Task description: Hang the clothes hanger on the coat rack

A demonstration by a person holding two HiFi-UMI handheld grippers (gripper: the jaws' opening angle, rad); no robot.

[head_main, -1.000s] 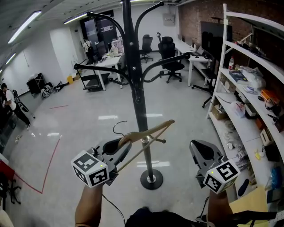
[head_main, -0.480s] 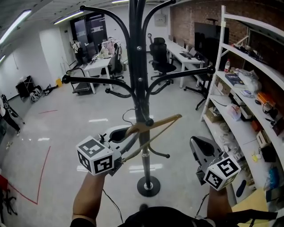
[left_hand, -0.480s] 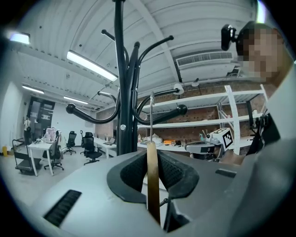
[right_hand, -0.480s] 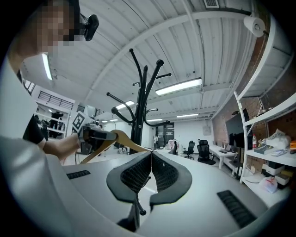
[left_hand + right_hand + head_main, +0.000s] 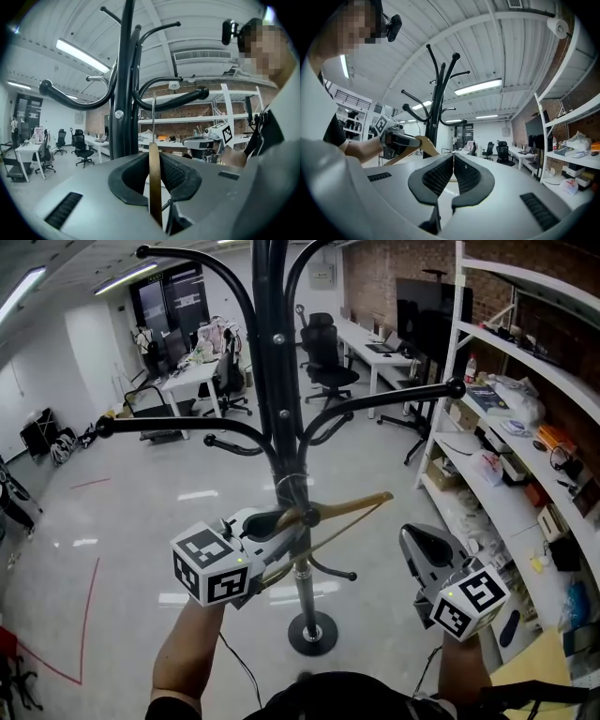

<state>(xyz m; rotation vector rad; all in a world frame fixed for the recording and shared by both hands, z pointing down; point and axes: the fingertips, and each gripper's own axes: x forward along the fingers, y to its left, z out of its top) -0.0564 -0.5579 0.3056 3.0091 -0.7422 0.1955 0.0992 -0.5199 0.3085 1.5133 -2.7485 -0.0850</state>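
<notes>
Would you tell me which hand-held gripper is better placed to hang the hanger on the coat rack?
Left. The left hand-held gripper is shut on the wooden hanger near the coat rack; the right hand-held gripper is shut and empty.

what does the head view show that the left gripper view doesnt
Only the head view: the coat rack down to its round base, the red floor tape, and the wooden hanger side-on as a triangle. Only the left gripper view: the left gripper's jaws closed on the hanger's edge, and the camera on the person's head. Both: the rack's pole and curved arms, the hanger, the right gripper.
</notes>
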